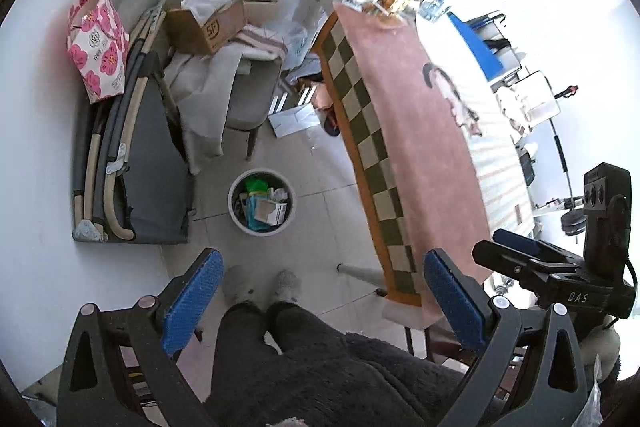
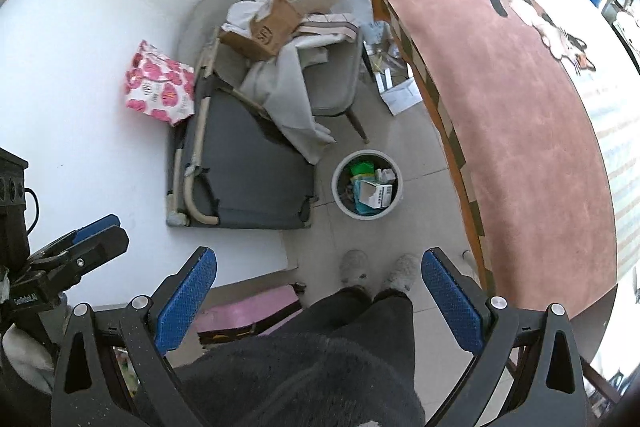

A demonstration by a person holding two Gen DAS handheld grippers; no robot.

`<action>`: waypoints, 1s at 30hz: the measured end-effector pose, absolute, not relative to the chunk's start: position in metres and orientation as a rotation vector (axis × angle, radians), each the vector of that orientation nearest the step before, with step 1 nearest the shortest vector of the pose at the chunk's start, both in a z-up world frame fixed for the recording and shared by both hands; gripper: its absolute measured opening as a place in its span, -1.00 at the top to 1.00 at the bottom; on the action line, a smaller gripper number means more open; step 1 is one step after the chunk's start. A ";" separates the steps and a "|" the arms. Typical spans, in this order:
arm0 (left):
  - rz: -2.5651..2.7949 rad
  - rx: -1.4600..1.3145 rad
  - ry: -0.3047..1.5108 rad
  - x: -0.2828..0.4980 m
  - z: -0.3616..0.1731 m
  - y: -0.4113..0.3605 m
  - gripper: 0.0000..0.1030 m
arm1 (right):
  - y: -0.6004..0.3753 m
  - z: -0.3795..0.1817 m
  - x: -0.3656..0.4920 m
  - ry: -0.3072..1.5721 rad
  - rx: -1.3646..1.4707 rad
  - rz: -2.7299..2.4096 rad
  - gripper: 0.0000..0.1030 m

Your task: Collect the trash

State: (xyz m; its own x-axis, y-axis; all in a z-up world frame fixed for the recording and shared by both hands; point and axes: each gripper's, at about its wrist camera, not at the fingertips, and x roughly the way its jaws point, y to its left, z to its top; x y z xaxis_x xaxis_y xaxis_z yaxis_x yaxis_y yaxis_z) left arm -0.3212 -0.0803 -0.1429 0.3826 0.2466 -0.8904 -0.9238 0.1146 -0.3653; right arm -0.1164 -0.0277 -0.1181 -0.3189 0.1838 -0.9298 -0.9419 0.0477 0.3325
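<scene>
We hold both grippers high over the floor, looking down past our own dark trousers and grey slippers [image 2: 375,271]. The left gripper [image 1: 323,297] has its blue-padded fingers [image 1: 192,301] spread wide apart with nothing between them, and the right gripper [image 2: 319,293] is likewise spread wide and carries nothing. Each gripper shows in the other's view: the right one sits at the right edge of the left wrist view, the left one at the left edge of the right wrist view. The round white trash bin [image 1: 262,202] stands on the tiled floor ahead of our feet, just beside the table [image 1: 420,131], and it already holds a green wrapper, a teal packet and a small white carton [image 2: 376,195]. The table is covered with a pink rug-like cloth bearing a cat picture [image 2: 544,23], with a checkered border hanging over its edge. Left of the bin a folded grey camp cot [image 2: 244,171] lies on the floor, a pink flowered paper bag [image 2: 160,89] leaning on the wall beside it. Behind the bin a grey chair [image 2: 332,87] carries pale cloth and an open cardboard box [image 1: 208,27]. White papers [image 1: 294,121] lie on the floor under the table's edge. A pink flat box [image 2: 248,315] lies near our left foot.
</scene>
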 end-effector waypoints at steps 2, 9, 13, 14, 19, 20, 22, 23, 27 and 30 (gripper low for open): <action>0.999 -1.117 0.754 -0.324 -0.135 -0.082 -1.00 | -0.028 -0.110 -0.118 1.346 -0.836 1.477 -1.00; 0.979 -1.107 0.737 -0.328 -0.117 -0.088 -1.00 | -0.032 -0.087 -0.125 1.337 -0.829 1.505 -1.00; 0.964 -1.108 0.729 -0.329 -0.110 -0.088 -1.00 | -0.032 -0.081 -0.126 1.347 -0.824 1.509 -1.00; 0.964 -1.103 0.729 -0.329 -0.109 -0.088 -1.00 | -0.032 -0.079 -0.125 1.347 -0.823 1.510 -1.00; 0.961 -1.084 0.724 -0.327 -0.101 -0.088 -1.00 | -0.032 -0.071 -0.126 1.346 -0.828 1.524 -1.00; 0.961 -1.084 0.721 -0.327 -0.101 -0.088 -1.00 | -0.031 -0.070 -0.127 1.347 -0.830 1.526 -1.00; 0.959 -1.084 0.716 -0.326 -0.101 -0.088 -1.00 | -0.030 -0.068 -0.126 1.344 -0.827 1.530 -1.00; 0.959 -1.083 0.716 -0.326 -0.100 -0.088 -1.00 | -0.029 -0.067 -0.126 1.341 -0.829 1.532 -1.00; 0.958 -1.083 0.713 -0.325 -0.099 -0.090 -1.00 | -0.028 -0.064 -0.128 1.337 -0.837 1.542 -1.00; 0.958 -1.086 0.710 -0.325 -0.099 -0.090 -1.00 | -0.028 -0.063 -0.129 1.344 -0.839 1.546 -1.00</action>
State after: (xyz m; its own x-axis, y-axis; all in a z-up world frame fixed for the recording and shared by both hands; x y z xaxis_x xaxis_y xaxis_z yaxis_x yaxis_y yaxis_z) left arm -0.3246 -0.0904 -0.0988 0.4301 0.2846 -0.8568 -0.9025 0.1601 -0.3999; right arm -0.1289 -0.0283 -0.0629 -0.3694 0.1910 -0.9095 -0.9272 -0.0100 0.3745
